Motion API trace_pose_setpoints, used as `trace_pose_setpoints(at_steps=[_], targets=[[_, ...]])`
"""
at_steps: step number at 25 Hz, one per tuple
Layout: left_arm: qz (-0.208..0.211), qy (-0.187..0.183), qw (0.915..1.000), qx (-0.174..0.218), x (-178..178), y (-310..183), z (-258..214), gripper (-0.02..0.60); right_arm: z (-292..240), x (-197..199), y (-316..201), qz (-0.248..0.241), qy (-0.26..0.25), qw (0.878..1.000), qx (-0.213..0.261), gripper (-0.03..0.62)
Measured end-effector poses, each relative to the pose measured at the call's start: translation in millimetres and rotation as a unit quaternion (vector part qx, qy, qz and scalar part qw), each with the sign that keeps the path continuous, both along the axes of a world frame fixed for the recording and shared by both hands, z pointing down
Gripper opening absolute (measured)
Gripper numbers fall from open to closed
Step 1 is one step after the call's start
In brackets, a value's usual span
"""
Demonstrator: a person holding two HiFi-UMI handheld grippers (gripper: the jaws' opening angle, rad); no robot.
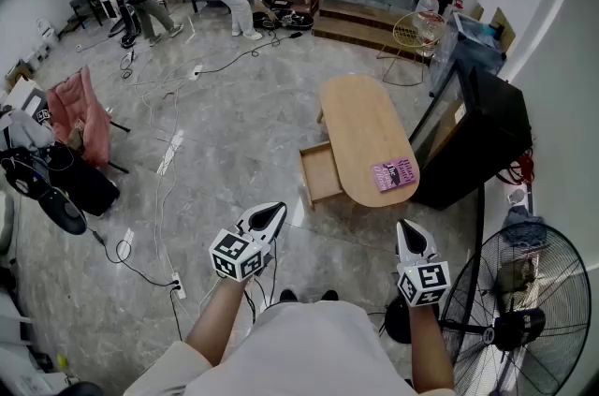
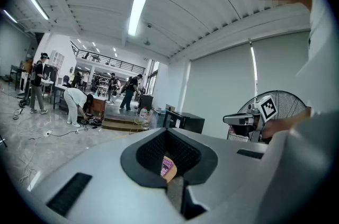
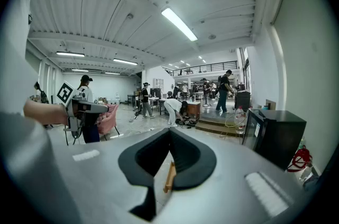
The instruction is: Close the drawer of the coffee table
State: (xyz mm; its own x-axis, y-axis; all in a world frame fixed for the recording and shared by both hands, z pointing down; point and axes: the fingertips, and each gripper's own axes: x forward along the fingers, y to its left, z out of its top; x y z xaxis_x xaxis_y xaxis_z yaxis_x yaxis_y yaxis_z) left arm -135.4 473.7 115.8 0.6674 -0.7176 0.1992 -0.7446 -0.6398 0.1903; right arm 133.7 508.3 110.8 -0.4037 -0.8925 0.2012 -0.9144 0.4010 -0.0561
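Drawer (image 1: 321, 174): I see it pulled out from the long side of the coffee table (image 1: 360, 118). It is a shallow tray of pale wood.
Coffee table: oval pale-wood worktop, with a pink book (image 1: 394, 173) lying at its near end.
Left hand-held gripper (image 1: 270, 214): jaws closed on nothing, well apart from the drawer.
Right hand-held gripper (image 1: 413, 235): jaws together, holding nothing, short of the table.

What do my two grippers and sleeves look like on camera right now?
They match. The left gripper and right gripper have pale grey-white shells tapering to a point, lined with black pads. Each carries a cube with black-and-white square markers: left cube, right cube. The person wears a light short-sleeved top, and the forearms are uncovered.
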Motion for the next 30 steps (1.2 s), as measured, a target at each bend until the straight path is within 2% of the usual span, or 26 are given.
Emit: trace_pose_setpoints(at_steps=[18,30], targets=[[0.007,0.002,0.9999,-0.012,-22.3,-3.6,9.7,0.006,2.2,-26.7,-1.2,0.009,0.001,1.000,-0.012,0.011],[0.038,0.002,0.9990,-0.025,-48.8,-3.2,25.0,0.006,10.0,-57.1,8.5,0.042,0.001,0.999,-0.018,0.011]])
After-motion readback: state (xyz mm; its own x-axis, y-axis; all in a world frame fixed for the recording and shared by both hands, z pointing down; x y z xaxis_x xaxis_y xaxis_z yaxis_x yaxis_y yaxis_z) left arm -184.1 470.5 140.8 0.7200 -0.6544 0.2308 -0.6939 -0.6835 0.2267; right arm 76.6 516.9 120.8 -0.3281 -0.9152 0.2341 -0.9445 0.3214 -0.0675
